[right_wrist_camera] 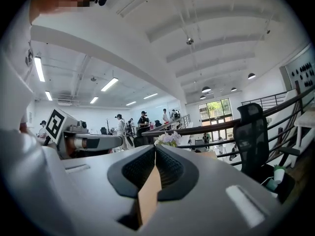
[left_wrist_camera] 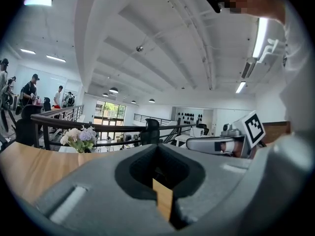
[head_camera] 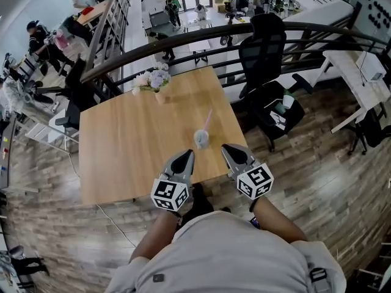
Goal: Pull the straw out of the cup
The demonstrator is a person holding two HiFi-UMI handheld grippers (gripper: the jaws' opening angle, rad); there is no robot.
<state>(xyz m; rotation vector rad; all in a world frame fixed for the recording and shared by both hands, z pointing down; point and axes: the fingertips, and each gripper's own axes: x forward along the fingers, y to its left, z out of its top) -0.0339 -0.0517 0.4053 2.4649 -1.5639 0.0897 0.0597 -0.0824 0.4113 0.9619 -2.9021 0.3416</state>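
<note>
A clear cup (head_camera: 201, 139) stands near the front edge of the wooden table (head_camera: 122, 139), and a pink straw (head_camera: 207, 120) leans out of it toward the far side. My left gripper (head_camera: 188, 154) hovers just short of the cup on its left, jaws together and empty. My right gripper (head_camera: 227, 146) sits level with it on the cup's right, also shut and empty. In the left gripper view the left gripper (left_wrist_camera: 157, 145) shows closed tips, and the right gripper (left_wrist_camera: 216, 144) lies alongside. The right gripper (right_wrist_camera: 155, 149) is closed in its own view. Neither gripper view shows the cup.
A small vase of pale flowers (head_camera: 156, 81) stands at the table's far edge. Behind it runs a dark railing (head_camera: 201, 32). A black office chair (head_camera: 263, 50) stands off the far right corner, with white desks (head_camera: 357, 72) further right.
</note>
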